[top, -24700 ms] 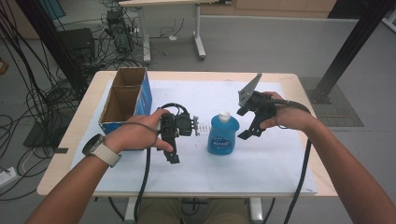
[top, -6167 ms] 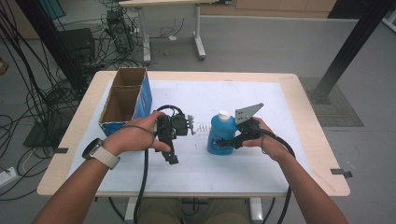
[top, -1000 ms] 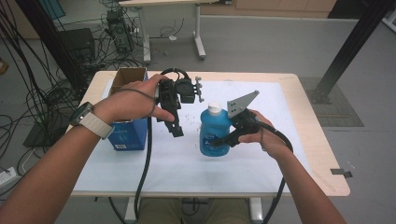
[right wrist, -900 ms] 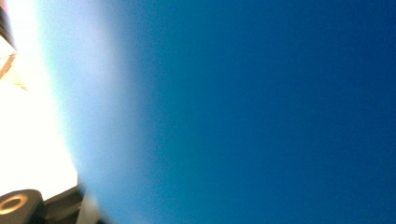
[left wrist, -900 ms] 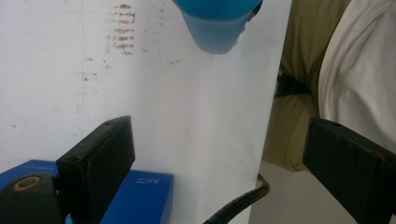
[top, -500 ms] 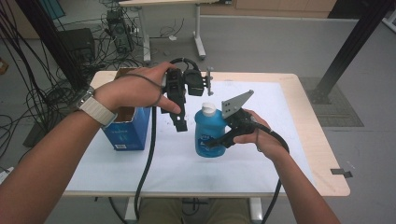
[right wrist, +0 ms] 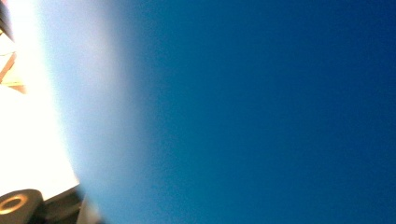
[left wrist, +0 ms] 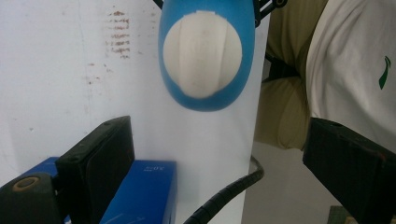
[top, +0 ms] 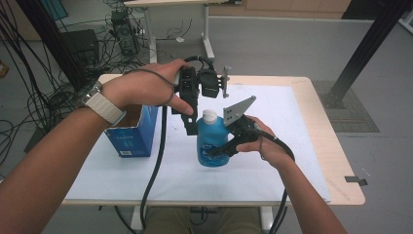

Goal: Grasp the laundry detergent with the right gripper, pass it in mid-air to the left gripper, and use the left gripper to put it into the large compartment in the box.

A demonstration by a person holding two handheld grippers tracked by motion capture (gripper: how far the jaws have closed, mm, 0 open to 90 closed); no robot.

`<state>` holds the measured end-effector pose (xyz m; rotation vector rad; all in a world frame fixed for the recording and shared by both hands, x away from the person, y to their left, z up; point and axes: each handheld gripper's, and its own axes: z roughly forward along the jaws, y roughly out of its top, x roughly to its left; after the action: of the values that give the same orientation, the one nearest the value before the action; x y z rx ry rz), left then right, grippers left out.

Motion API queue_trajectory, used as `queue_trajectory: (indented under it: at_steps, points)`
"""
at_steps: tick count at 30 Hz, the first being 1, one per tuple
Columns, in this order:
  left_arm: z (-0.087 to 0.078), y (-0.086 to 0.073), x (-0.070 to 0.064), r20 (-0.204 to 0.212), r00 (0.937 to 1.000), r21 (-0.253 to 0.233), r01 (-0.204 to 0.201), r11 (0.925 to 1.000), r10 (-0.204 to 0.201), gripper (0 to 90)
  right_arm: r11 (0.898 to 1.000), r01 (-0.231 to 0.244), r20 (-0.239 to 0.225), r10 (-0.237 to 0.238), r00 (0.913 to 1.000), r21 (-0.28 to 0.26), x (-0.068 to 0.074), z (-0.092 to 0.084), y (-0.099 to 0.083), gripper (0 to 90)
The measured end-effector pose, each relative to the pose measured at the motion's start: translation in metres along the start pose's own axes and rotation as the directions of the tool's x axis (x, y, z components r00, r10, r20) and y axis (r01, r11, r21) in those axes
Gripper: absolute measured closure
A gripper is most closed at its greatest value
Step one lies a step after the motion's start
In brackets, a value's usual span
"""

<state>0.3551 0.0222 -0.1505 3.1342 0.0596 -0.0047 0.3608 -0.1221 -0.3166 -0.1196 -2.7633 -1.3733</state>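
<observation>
A blue bottle with a white cap stands upright on the white sheet at the table's middle. My right gripper comes in from the right and is shut on the bottle's body; in the right gripper view the bottle is a blue blur right at the lens. My left gripper is held in the air just above and left of the cap, pointing down. In the left gripper view its jaws stand wide apart and open with nothing between them, and the bottle's white cap lies ahead, below.
An open blue cardboard box stands at the table's left, under my left forearm; its edge sits below the left jaw. Black cables trail from both grippers toward the front edge. Bare wood borders the sheet on the right.
My left hand has lifted its gripper and carried it rightward from over the box to just above the bottle's cap. The right gripper with the bottle has barely shifted left.
</observation>
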Motion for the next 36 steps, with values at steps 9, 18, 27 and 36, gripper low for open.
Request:
queue_trajectory:
  at_steps: [9,18,27,36]
  points:
    - [-0.001,0.001,0.001,0.005,1.0,0.003,0.003,1.0,-0.003,9.3,1.0,0.01,-0.005,-0.01,0.9999,0.002,-0.001,0.004,0.005,43.4]
    - [-0.001,0.006,0.004,0.003,1.0,-0.006,0.001,1.0,-0.001,9.3,1.0,0.022,-0.017,-0.021,0.9996,0.012,-0.001,0.01,0.013,43.4]
    - [0.0,0.006,0.008,-0.003,1.0,-0.034,0.003,0.9994,-0.003,9.3,1.0,0.025,-0.018,-0.025,0.9995,0.013,-0.002,0.013,0.017,43.4]
    - [0.002,0.007,0.009,0.0,1.0,-0.047,0.006,0.9989,-0.006,9.3,1.0,0.026,-0.028,-0.026,0.9993,0.009,-0.002,0.014,0.019,43.4]
